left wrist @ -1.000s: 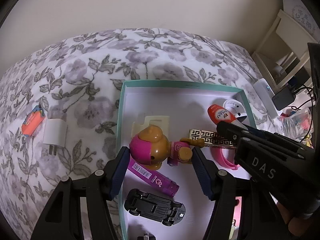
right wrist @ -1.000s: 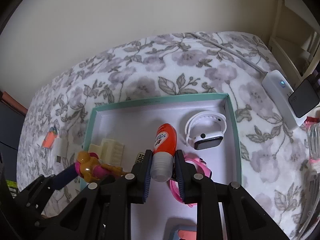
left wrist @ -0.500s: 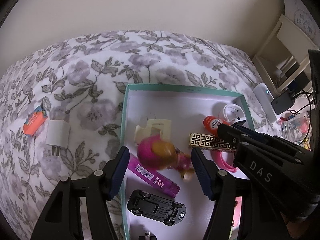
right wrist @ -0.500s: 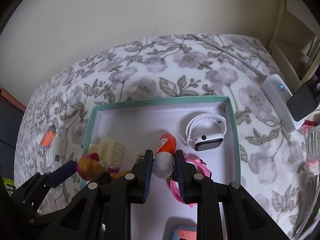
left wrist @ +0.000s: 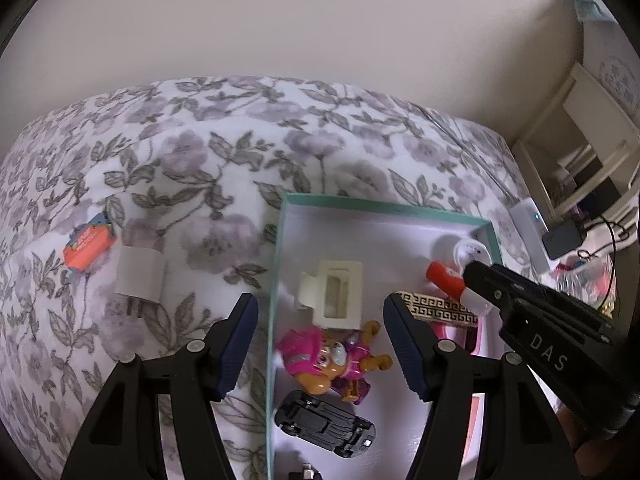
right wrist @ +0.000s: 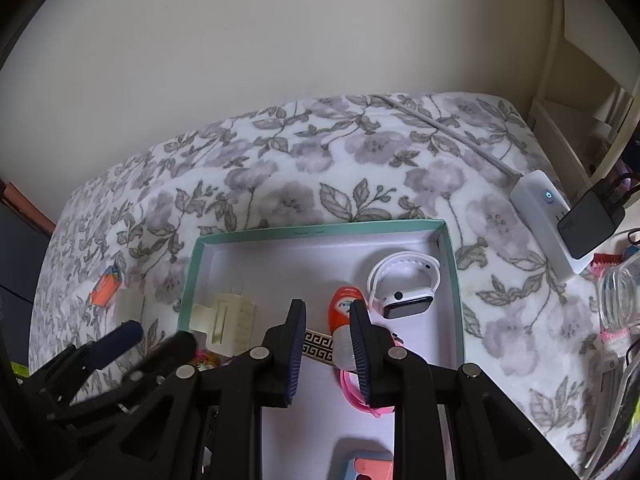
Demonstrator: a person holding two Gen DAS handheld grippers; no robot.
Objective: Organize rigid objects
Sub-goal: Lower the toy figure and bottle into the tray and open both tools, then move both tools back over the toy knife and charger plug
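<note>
Left wrist view first: the left gripper (left wrist: 320,348) hangs with its jaws spread wide and nothing pinched between them. Below and between the fingers lies the pink toy pup (left wrist: 334,362), on its back on the white floor of the teal-rimmed box (left wrist: 276,280), clear of both pads. Just beyond the pup sits the cream hair clip (left wrist: 332,294), and nearer the camera the black toy car (left wrist: 326,428). Off to the right of the right finger lies the gold-patterned bar (left wrist: 438,308), with the right gripper reaching in over it from the lower right, carrying the orange tube (left wrist: 444,278). Behind that tube, a white watch (left wrist: 468,250) in the box's far right corner. Out on the floral blanket (left wrist: 240,152), well left of the left finger, rest a white charger plug (left wrist: 138,278) and an orange packet (left wrist: 86,246).

Over to the right wrist view: the right gripper (right wrist: 326,344) is narrowed, but the tube's pale end touches only its right pad, a gap showing on the left, so a true grip cannot be confirmed. The tube's orange cap points away toward the watch (right wrist: 404,286). A pink band (right wrist: 356,392) lies under the right finger. The hair clip sits to the left, the left gripper dark beyond it. A white power strip (right wrist: 548,220) lies far right on the blanket.
</note>
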